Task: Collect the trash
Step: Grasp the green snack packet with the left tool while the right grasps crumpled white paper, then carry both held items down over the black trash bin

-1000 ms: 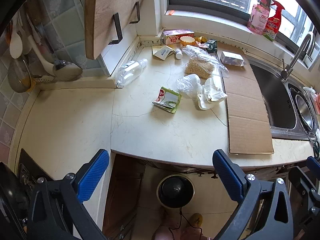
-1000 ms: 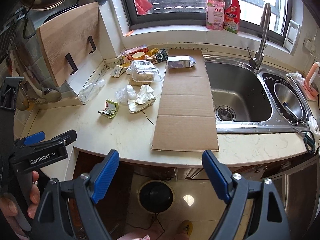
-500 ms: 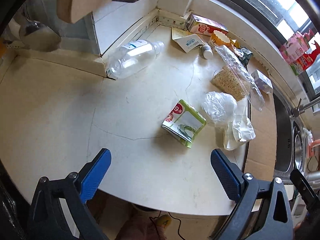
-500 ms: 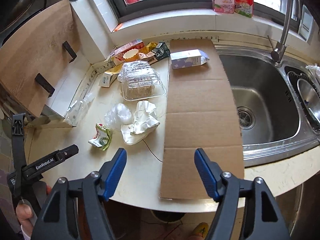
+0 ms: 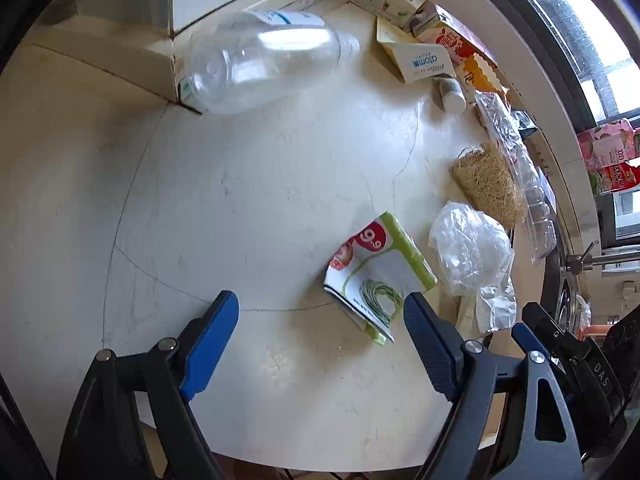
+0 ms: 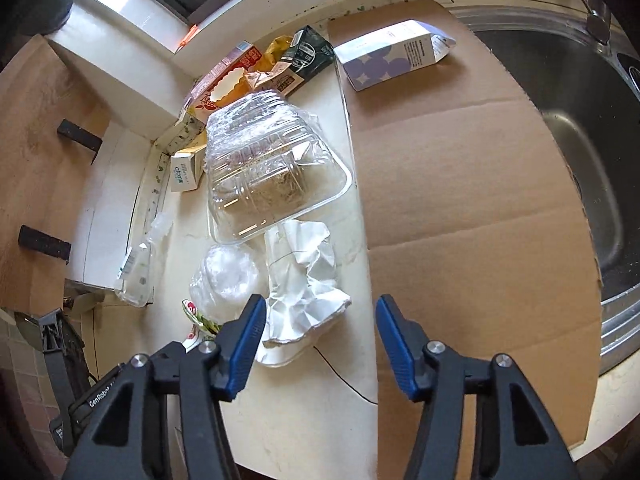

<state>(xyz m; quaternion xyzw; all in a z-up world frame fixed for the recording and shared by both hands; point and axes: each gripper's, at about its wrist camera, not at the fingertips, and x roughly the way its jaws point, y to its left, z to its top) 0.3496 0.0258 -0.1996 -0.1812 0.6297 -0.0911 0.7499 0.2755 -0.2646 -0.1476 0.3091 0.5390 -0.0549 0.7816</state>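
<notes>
Closing over separate pieces of litter, both grippers point steeply down at the counter (image 5: 240,208), and neither has anything pressed between its pads yet.

Left gripper (image 5: 320,320): jaws narrowing, nothing grasped. The green-and-white packet (image 5: 376,272) lies flat just ahead of it, toward 1 o'clock from the midpoint of the fingertips. Its near corner reaches into the gap and sits just beside the right fingertip; contact cannot be confirmed. The packet's long axis runs from 11 to 5 o'clock in this view, oblique to the line between the fingers. Judgement: a small shift toward 1 o'clock would be needed to centre it.

Right gripper (image 6: 318,320): jaws narrowing, nothing grasped. The crumpled white paper (image 6: 304,280) lies at 11 o'clock from the fingertip midpoint, its lower edge close by the left fingertip. Most of the wad stands ahead of the gap. Its long axis runs roughly 12 to 6 o'clock, in line with the approach.

Other litter, for reference:
- Clear bag (image 6: 224,276), at 9 o'clock of the paper, touching it.
- Clear bottle (image 5: 260,64), lying on its side at 11 o'clock, well apart from the left gripper.
- Clamshell tray (image 6: 272,168), at 12 o'clock beyond the paper.
- Cardboard (image 6: 472,200), flat at 1 o'clock of the right gripper.

Assessment: each hand is nearer its own target; paths do not cross.
</notes>
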